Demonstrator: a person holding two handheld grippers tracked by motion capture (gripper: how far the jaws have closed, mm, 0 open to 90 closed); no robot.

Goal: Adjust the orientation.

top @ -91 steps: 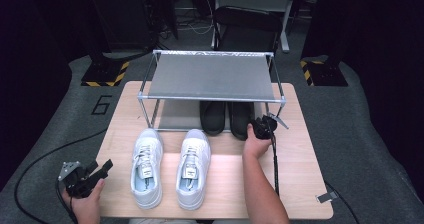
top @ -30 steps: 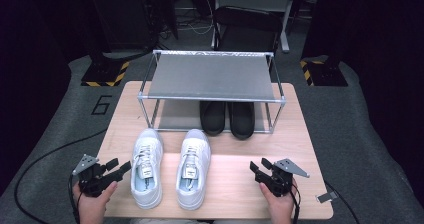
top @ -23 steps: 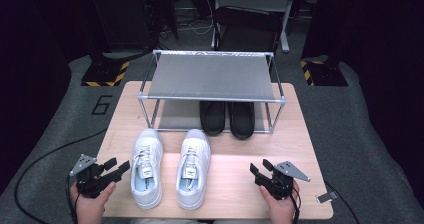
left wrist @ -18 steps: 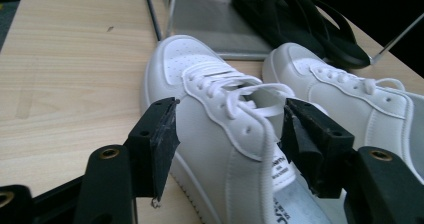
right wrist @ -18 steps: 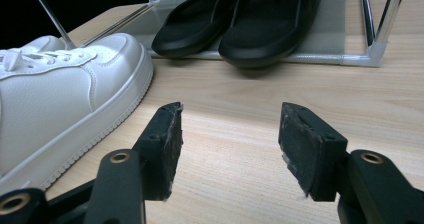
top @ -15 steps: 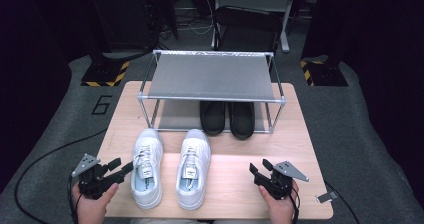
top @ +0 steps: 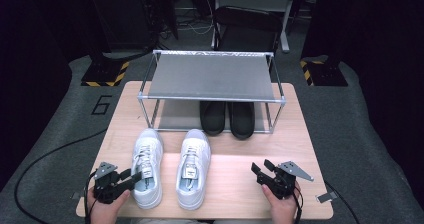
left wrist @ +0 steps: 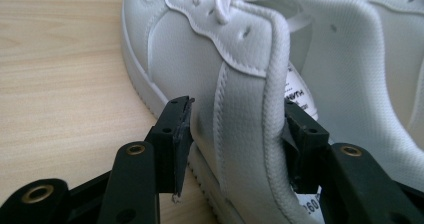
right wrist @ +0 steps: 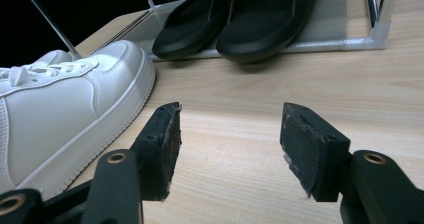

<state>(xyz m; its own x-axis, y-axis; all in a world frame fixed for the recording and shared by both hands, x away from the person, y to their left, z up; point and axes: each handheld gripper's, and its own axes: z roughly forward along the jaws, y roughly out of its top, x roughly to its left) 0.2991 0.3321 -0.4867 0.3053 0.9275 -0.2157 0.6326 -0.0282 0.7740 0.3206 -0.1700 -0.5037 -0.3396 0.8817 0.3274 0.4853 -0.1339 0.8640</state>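
1. Left gripper [left wrist: 235, 144] straddles the collar wall of the left white sneaker [top: 145, 171]: one jaw sits outside the leather, the other inside the opening. The pads look close to the wall or just touching it, and whether they are truly clamped cannot be told.
2. That sneaker lies at the near left of the wooden table [top: 235, 194], toe pointing away, with its partner, the right white sneaker [top: 192, 169], just beside it.
3. Right gripper [right wrist: 227, 149] hangs wide open and empty over bare wood at the near right, well apart from both sneakers.
4. Behind the white pair stands a metal shoe rack [top: 212, 76]; a pair of black shoes [top: 227, 116] sits on its lower level, and its top shelf is bare.
5. Likely risk: the hold takes only one thin, soft wall near the heel. If lifted from there, the toe would probably droop and swing, so the sneaker could slip from the pads or knock its partner or a rack post.
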